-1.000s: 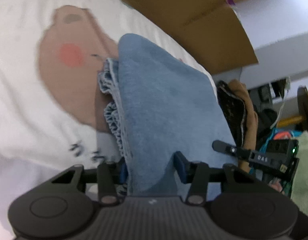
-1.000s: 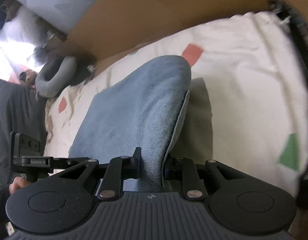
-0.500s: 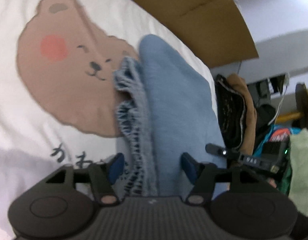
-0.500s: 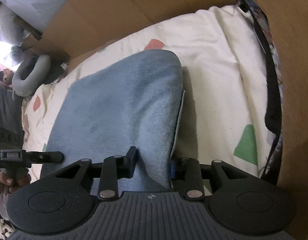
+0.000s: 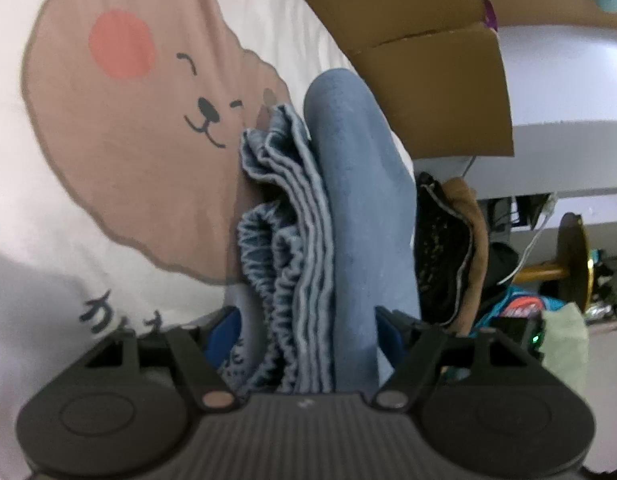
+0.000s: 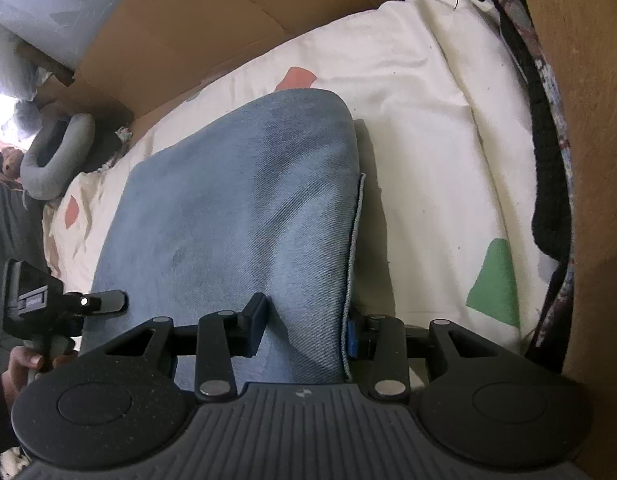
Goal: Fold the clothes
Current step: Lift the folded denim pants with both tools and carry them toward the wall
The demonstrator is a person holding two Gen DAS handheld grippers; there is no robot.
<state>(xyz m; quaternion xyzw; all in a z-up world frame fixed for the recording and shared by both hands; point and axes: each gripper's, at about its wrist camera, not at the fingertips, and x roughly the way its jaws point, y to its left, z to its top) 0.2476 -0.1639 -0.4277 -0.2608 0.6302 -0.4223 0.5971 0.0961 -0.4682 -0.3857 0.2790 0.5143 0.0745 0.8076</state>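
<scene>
Left wrist view: the left gripper (image 5: 306, 330) stands released, its blue pads clear of the folded blue denim garment (image 5: 348, 208) lying between them on a white bedsheet (image 5: 60, 208) printed with a brown bear face (image 5: 148, 120) and dark characters too small to read. A cardboard box (image 5: 440, 80) stands behind.

Right wrist view: the right gripper (image 6: 304, 326) is opening, the garment's (image 6: 236, 216) folded edge between its pads, one pad touching the hem. Only here do the sheet's (image 6: 428, 160) coloured patches and a dark patterned cloth (image 6: 548, 184) over the box wall show.
</scene>
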